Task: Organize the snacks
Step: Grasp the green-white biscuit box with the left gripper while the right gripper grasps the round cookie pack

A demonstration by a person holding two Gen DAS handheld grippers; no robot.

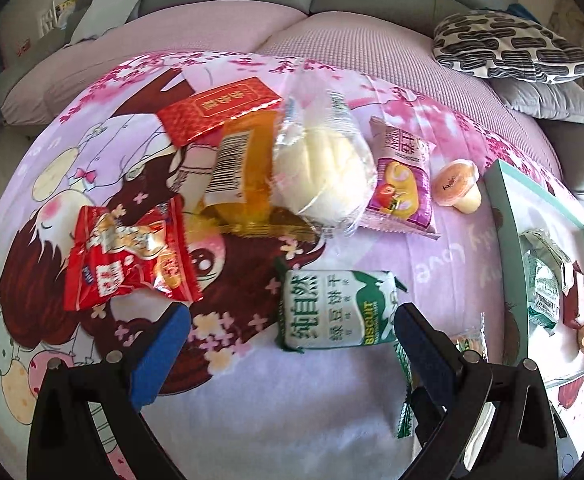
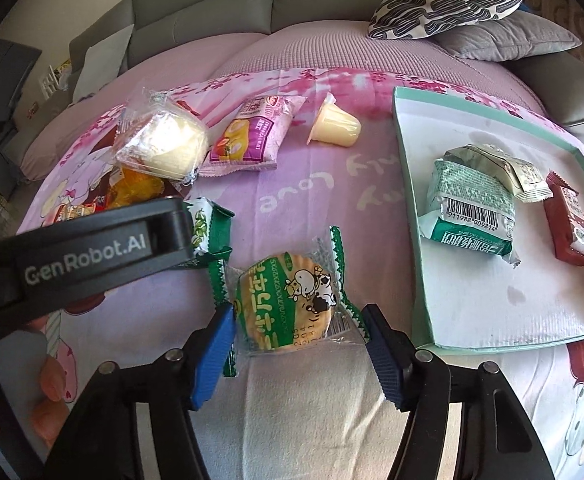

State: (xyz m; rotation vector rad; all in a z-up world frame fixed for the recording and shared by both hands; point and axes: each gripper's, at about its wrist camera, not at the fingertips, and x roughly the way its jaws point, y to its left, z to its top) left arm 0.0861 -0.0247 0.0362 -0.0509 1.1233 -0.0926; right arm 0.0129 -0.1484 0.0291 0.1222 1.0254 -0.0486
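Note:
My left gripper (image 1: 292, 326) is open, its blue pads either side of a green-and-white biscuit pack (image 1: 333, 310) lying on the pink blanket. My right gripper (image 2: 297, 330) is open around a round green rice cracker pack (image 2: 288, 304), not closed on it. The biscuit pack shows partly behind the left gripper's body (image 2: 208, 232). A teal-rimmed box lid (image 2: 415, 240) at the right holds a green cake pack (image 2: 471, 208), a white pack (image 2: 519, 172) and a red pack (image 2: 567, 224). The lid also shows in the left wrist view (image 1: 507, 216).
A loose pile sits further back: red bag (image 1: 128, 256), red box (image 1: 220, 110), orange pack (image 1: 240, 172), clear-wrapped bun (image 1: 323, 168), purple pack (image 1: 403, 184), jelly cup (image 1: 457, 186). Sofa cushions and a patterned pillow (image 1: 511, 46) lie behind.

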